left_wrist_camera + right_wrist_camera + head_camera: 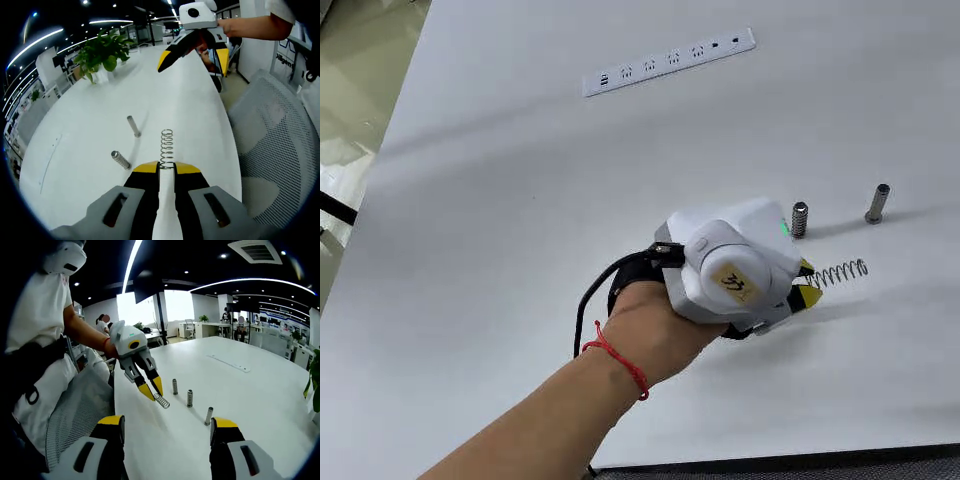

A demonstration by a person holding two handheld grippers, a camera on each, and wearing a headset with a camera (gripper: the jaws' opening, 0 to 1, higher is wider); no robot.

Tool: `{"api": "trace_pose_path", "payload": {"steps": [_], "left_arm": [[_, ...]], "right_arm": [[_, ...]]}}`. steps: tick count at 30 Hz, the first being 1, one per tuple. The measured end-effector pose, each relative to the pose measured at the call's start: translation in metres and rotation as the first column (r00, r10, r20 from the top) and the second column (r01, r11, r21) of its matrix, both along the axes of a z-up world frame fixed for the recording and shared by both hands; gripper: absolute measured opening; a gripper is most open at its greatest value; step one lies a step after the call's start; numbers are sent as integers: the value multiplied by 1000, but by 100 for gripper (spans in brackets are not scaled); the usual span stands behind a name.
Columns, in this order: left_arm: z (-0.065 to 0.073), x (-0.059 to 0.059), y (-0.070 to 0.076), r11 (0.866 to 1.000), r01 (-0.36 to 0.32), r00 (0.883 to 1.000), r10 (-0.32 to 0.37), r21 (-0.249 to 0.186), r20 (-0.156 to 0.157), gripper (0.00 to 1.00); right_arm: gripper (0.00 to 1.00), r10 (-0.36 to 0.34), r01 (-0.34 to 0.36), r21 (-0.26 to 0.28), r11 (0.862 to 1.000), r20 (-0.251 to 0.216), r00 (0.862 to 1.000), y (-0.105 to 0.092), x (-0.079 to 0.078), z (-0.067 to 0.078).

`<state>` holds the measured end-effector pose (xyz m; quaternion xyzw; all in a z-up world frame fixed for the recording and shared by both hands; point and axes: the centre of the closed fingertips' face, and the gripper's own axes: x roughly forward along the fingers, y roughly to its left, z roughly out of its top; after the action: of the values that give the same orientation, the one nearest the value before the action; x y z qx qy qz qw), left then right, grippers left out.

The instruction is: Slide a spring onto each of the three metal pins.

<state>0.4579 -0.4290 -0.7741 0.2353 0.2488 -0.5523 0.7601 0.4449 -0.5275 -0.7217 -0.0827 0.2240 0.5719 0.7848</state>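
The loose steel coil spring [838,271] lies level at centre right of the head view. One end is pinched in the closed, yellow-tipped jaws of the white left gripper [808,283] and the rest sticks out free. Held by the end like that, its open bore can, I judge, be threaded over a pin top. Just above it, toward the right edge, stands the bare grey metal pin [877,203], and to that pin's left a pin already wearing a spring [800,219]. The right gripper view shows a further sprung pin [175,386] in the same row. The white right gripper [168,426] hangs with its jaws spread wide, holding nothing, well apart from the pins. Nothing lies between the spring and the bare pin on the white tabletop [520,200]. A white power strip [670,60] sits far off at upper centre.
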Motion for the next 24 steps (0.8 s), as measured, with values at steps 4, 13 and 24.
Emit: {"api": "trace_pose_path", "payload": {"steps": [4,13,24], "left_arm": [[20,1,-5,997,-17,1000,18,-71,9,6],[71,-4,-18,969,-26,998,37,-247,41,6],[100,-15,-20,941,-28,997,50,-338,56,6]], "right_arm": [[63,16,-17,21,1000,20,1000,11,6,17],[49,70,-71,40,997,10,997,33,8,46],[28,122,-119,91,989,-33,992,47,2,68]]}}
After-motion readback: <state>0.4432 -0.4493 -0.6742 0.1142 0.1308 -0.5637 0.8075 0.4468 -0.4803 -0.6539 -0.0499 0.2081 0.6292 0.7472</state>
